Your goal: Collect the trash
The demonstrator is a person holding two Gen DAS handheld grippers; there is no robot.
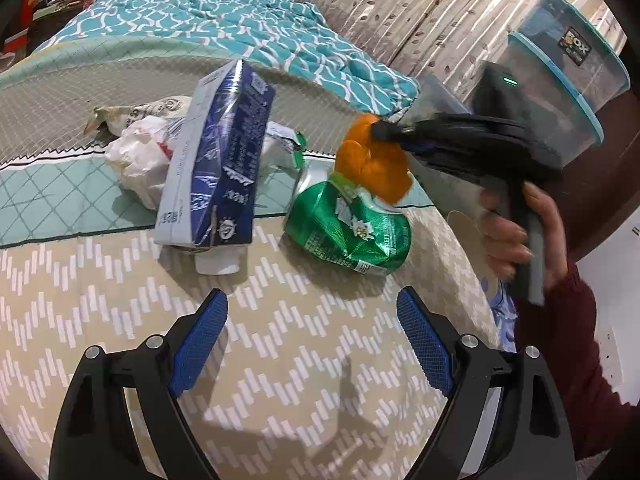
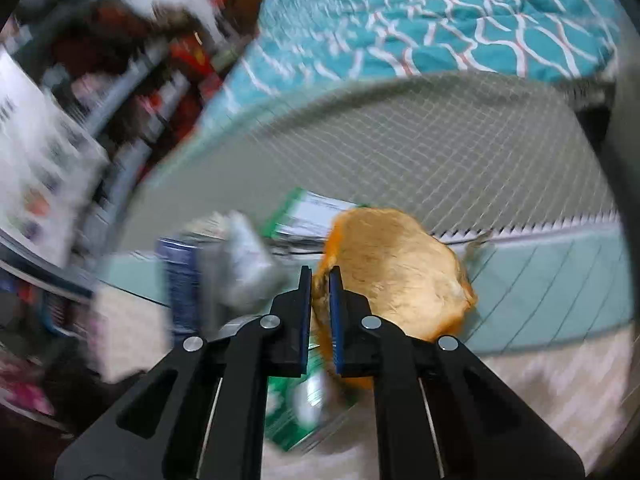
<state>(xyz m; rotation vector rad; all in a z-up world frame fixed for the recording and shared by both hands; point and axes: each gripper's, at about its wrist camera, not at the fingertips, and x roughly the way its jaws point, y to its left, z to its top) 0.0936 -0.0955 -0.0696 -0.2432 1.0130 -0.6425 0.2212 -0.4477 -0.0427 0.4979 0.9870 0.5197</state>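
An orange peel (image 1: pixel 372 160) hangs above the bed, pinched at its edge by my right gripper (image 1: pixel 380 131), which comes in from the right; in the right wrist view that gripper (image 2: pixel 320 276) is shut on the peel (image 2: pixel 392 276). Under the peel lies a crushed green can (image 1: pixel 348 228). A blue milk carton (image 1: pixel 220 160) lies left of the can, with crumpled white wrappers (image 1: pixel 140 152) behind it. My left gripper (image 1: pixel 312 300) stands open over the beige cover, short of the can, with nothing between its fingers.
A teal patterned blanket (image 1: pixel 224 12) is bunched at the back of the bed. Stacked clear storage boxes (image 1: pixel 568 76) stand at the right edge. A person's hand (image 1: pixel 516 232) holds the right gripper's handle. Cluttered shelves (image 2: pixel 120 92) show blurred beyond the bed.
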